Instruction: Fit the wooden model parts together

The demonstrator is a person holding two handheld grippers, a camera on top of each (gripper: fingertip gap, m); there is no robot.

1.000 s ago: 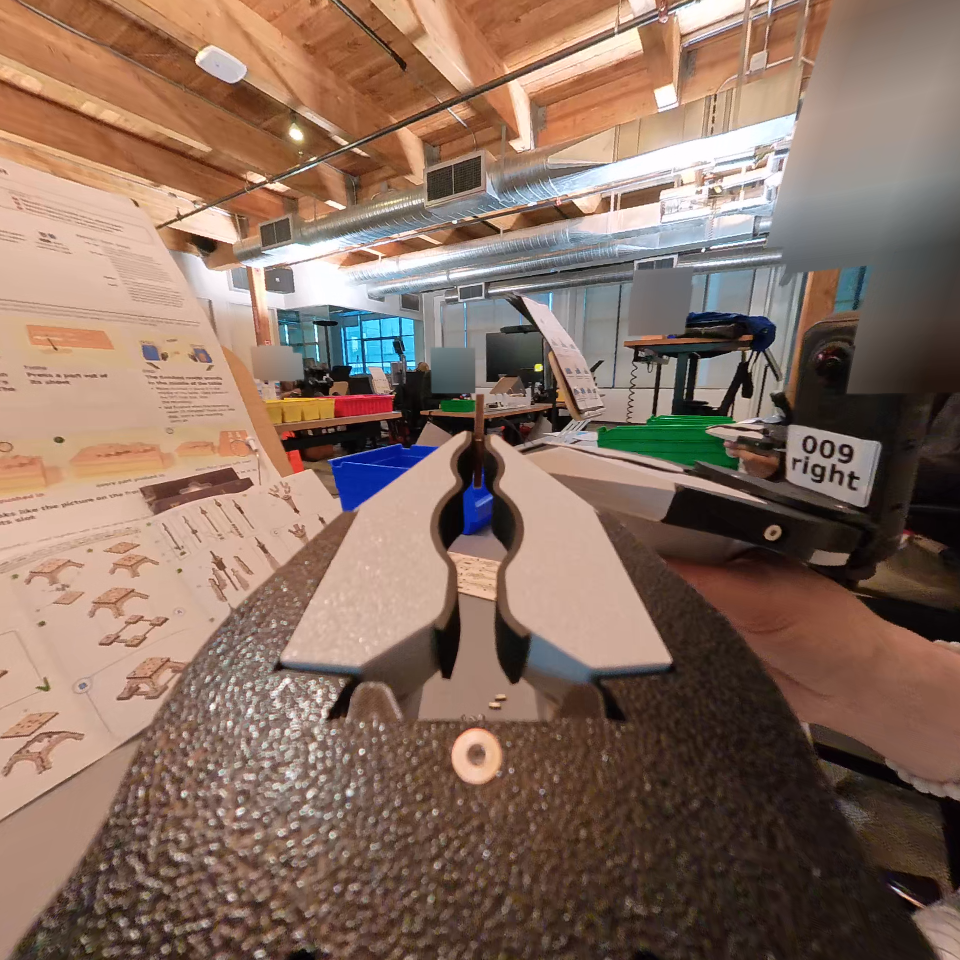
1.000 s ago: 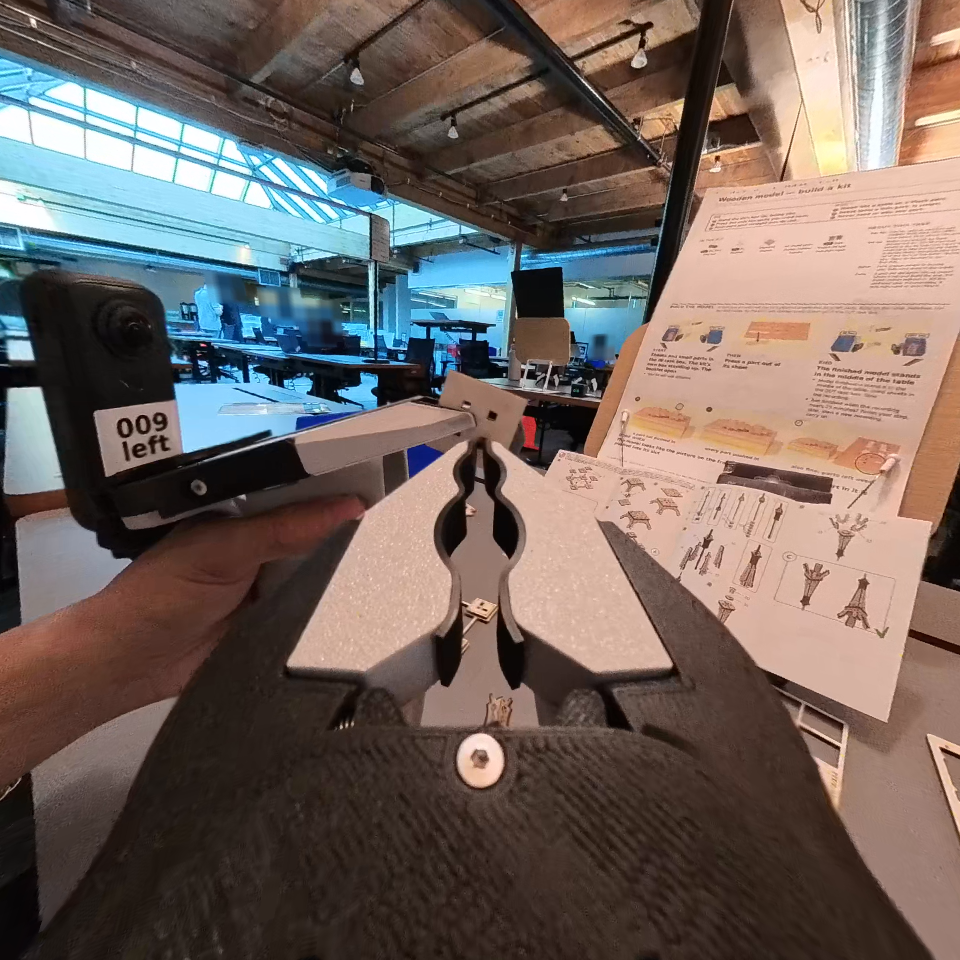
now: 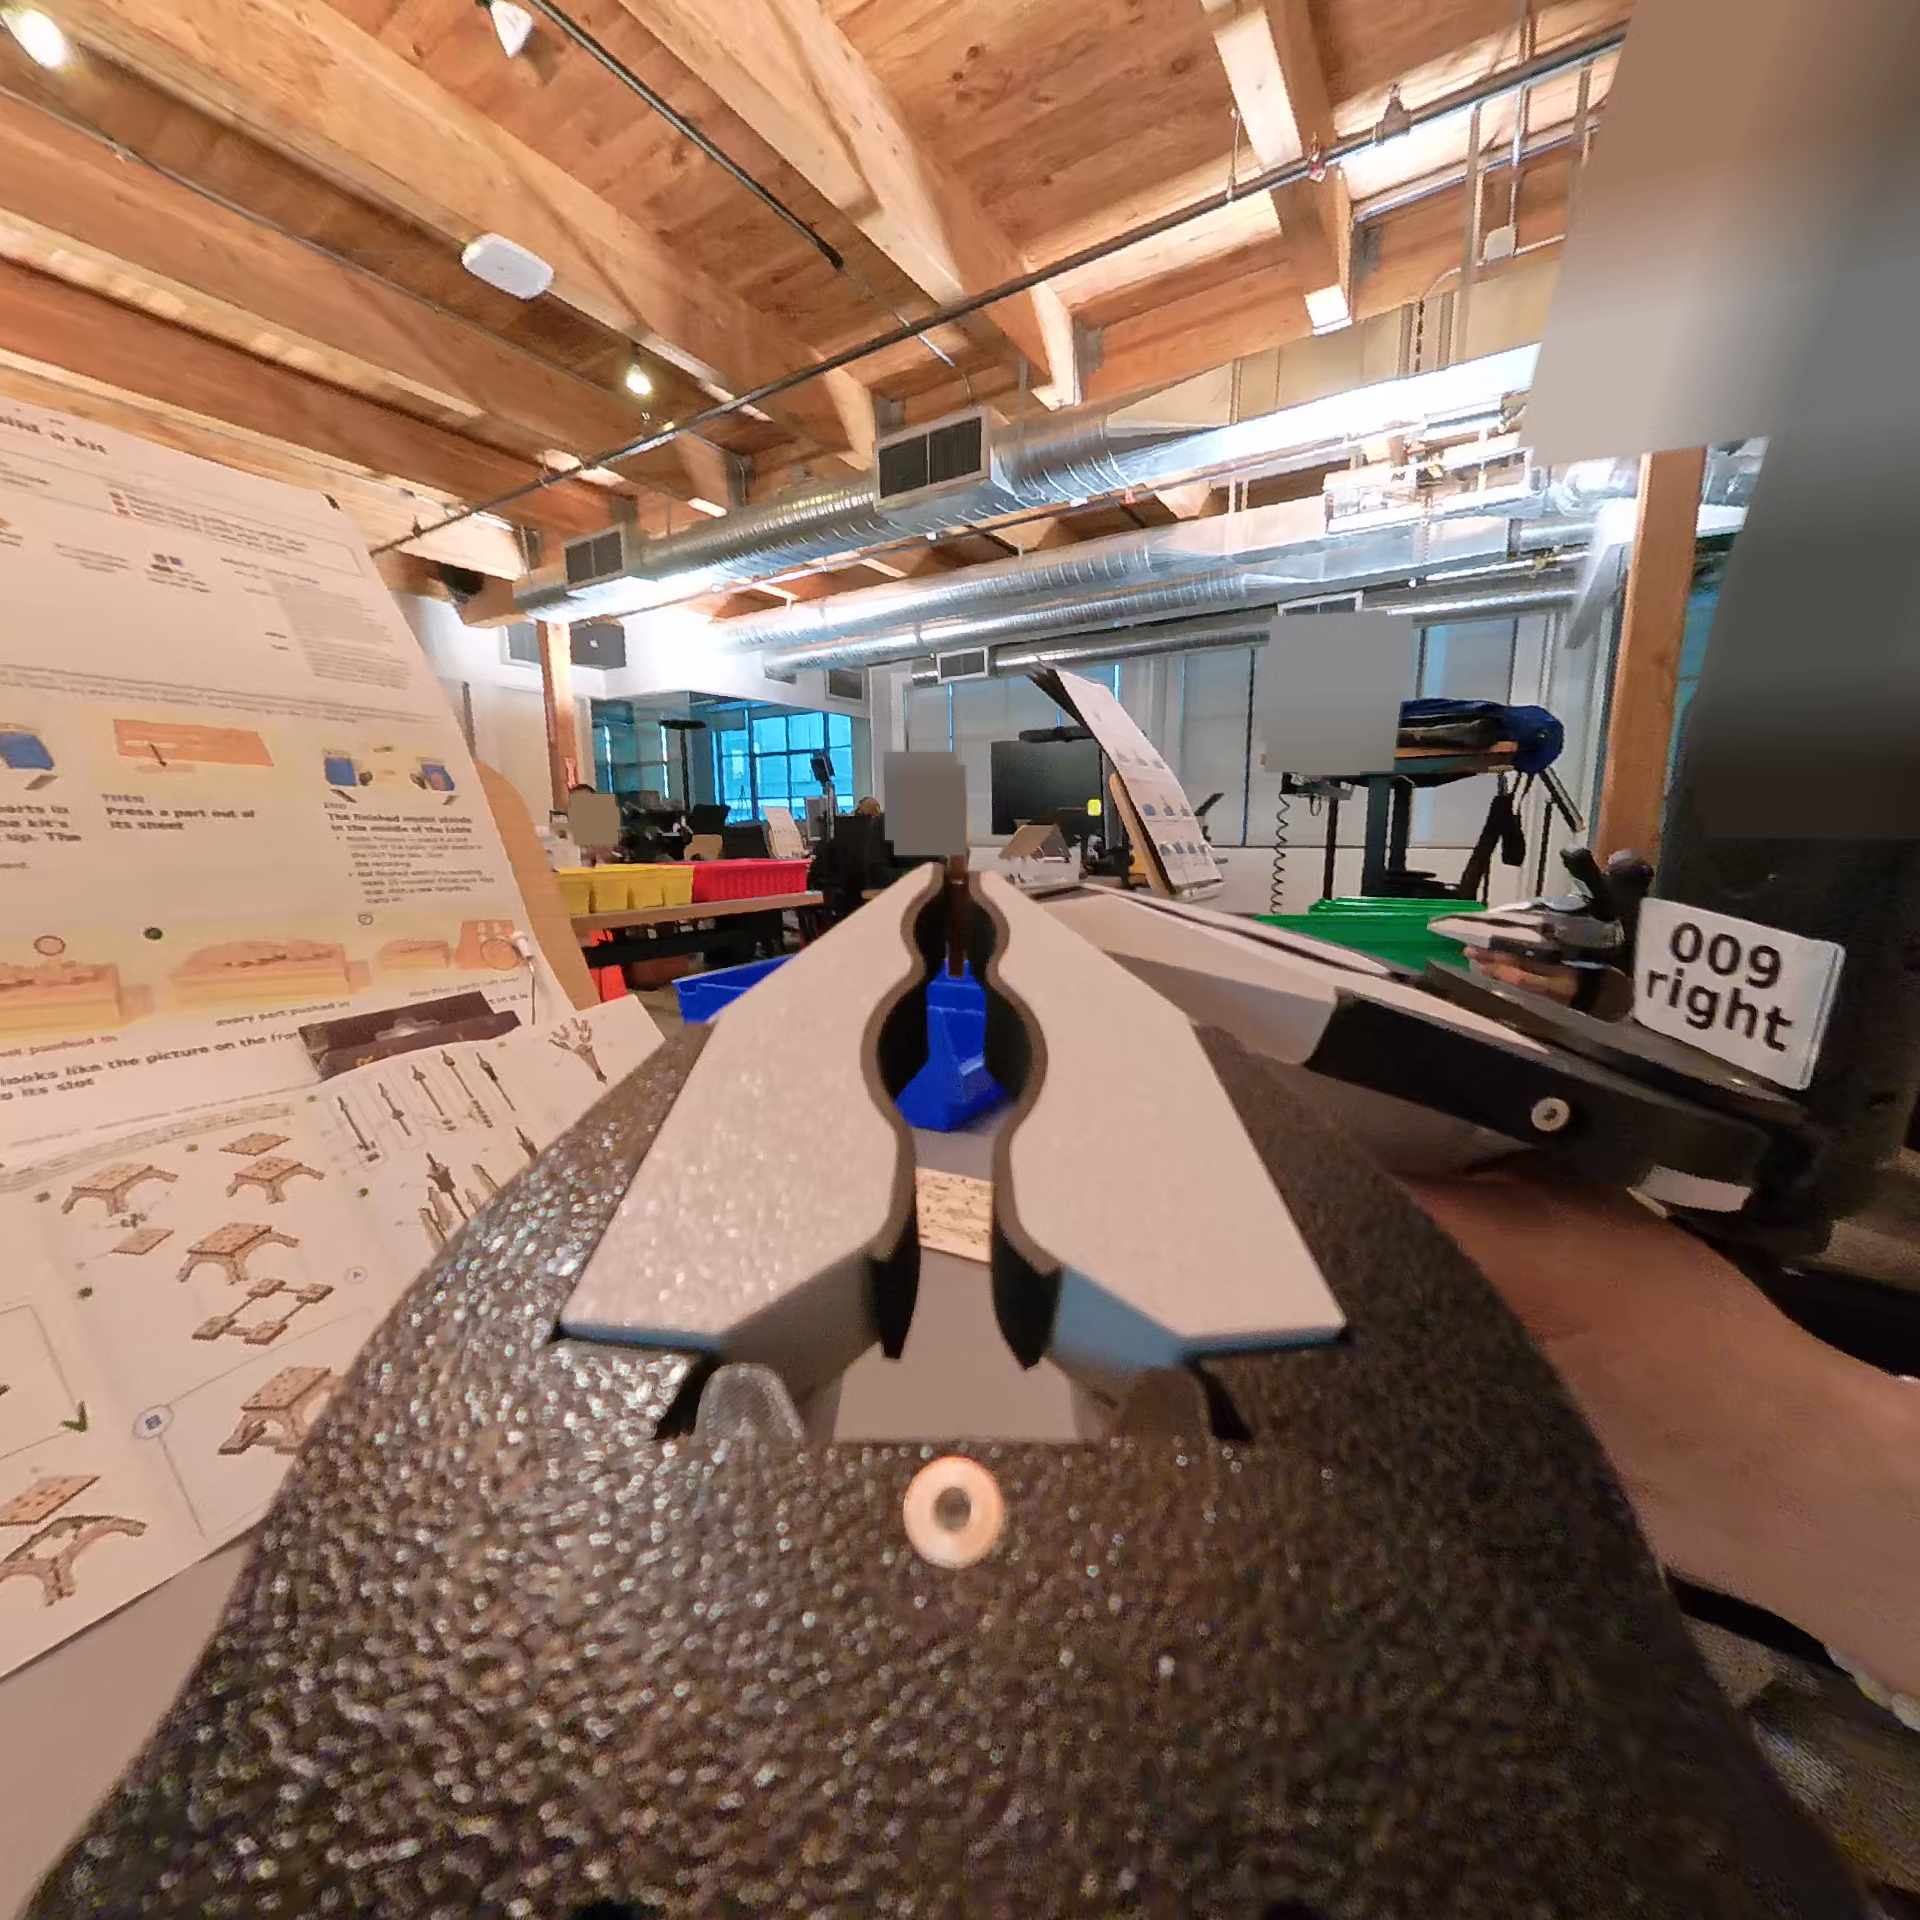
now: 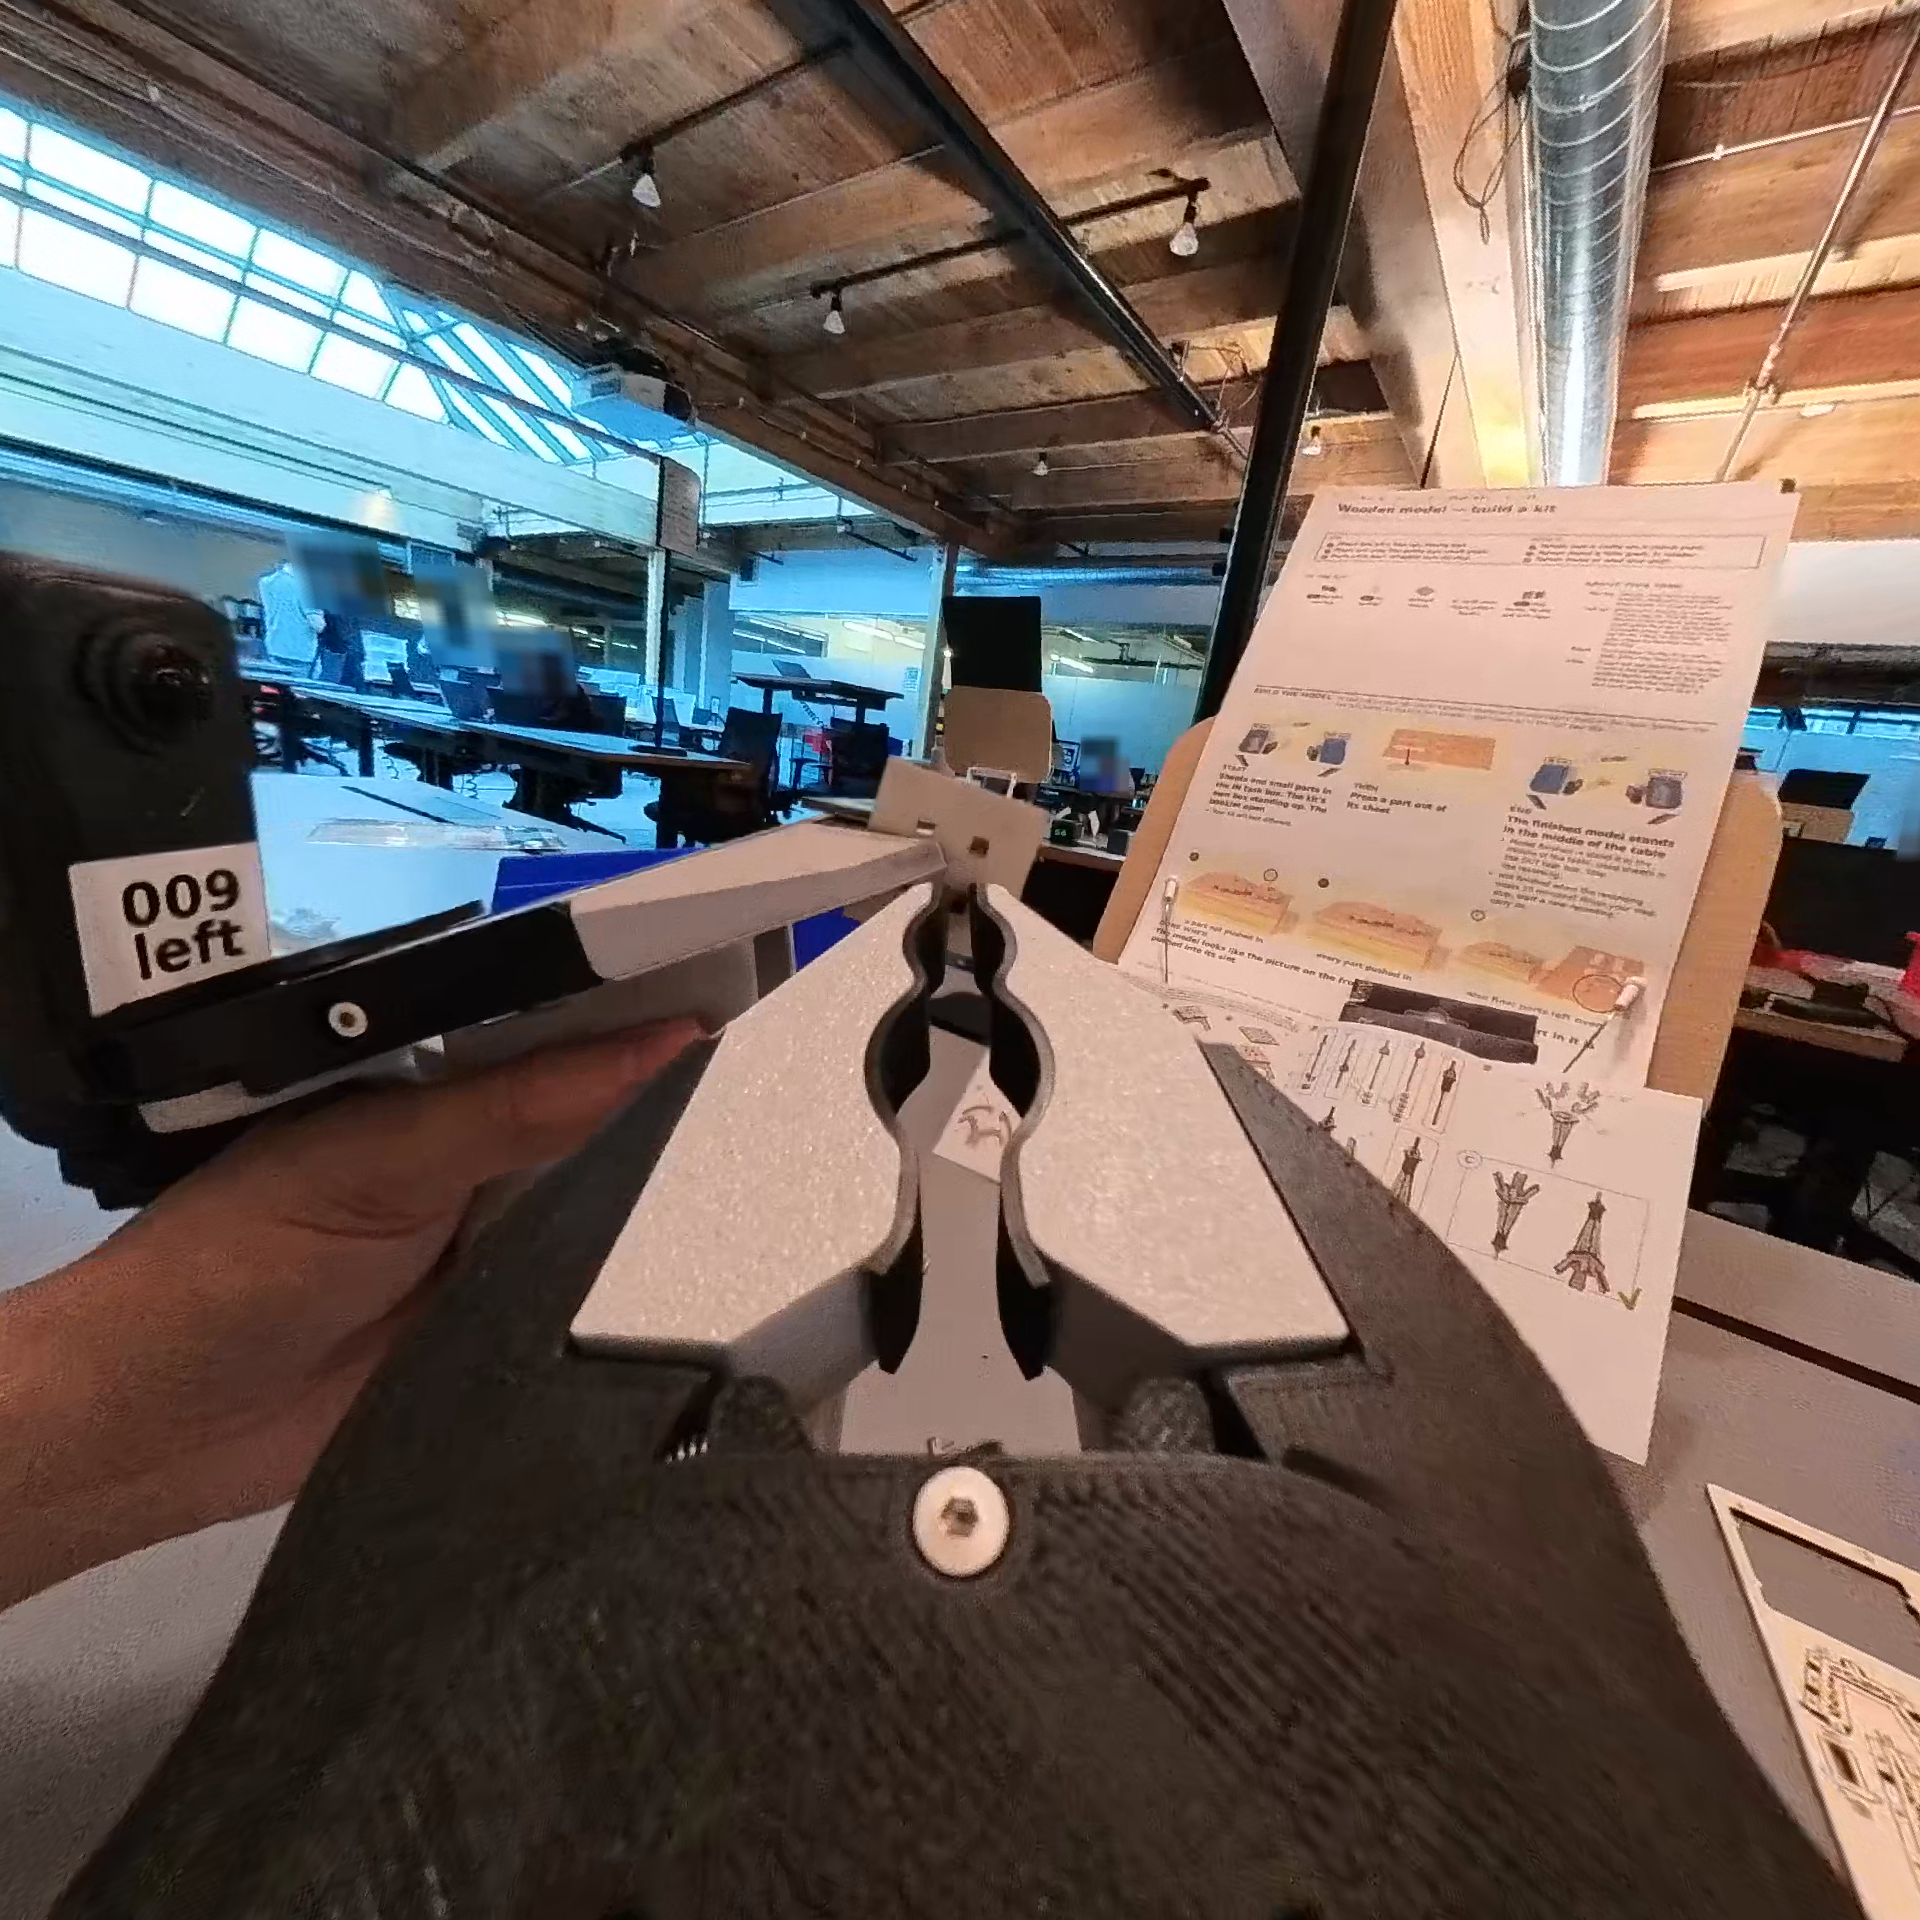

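The left gripper (image 3: 954, 894) is raised off the bench, its fingers (image 3: 800, 1049) closed to a narrow slit and pinching a thin wooden part (image 3: 954, 914) edge-on at the tips. From the right wrist view the same piece appears as a flat wooden plate (image 4: 961, 821) with small square slots, clamped at the tip of the left gripper and projecting beyond it. The right gripper (image 4: 958, 904) sits directly below that plate, its fingers (image 4: 1101, 1070) also drawn nearly together; a small dark piece appears between the tips, touching or just under the plate, but whether it is actually gripped cannot be determined. The two tools cross at their tips, the right one entering the left wrist view from the right side. A hand (image 4: 343, 1174) holds the left tool from beneath. An instruction sheet (image 4: 1496, 790) stands propped on a wooden easel behind the work area, with a second diagram sheet (image 4: 1507, 1195) leaning in front of it. A punched-out part sheet (image 4: 1829, 1662) lies flat on the grey bench (image 4: 1766, 1382) at lower right. A blue bin (image 3: 951, 1049) shows through the gap of the left fingers.
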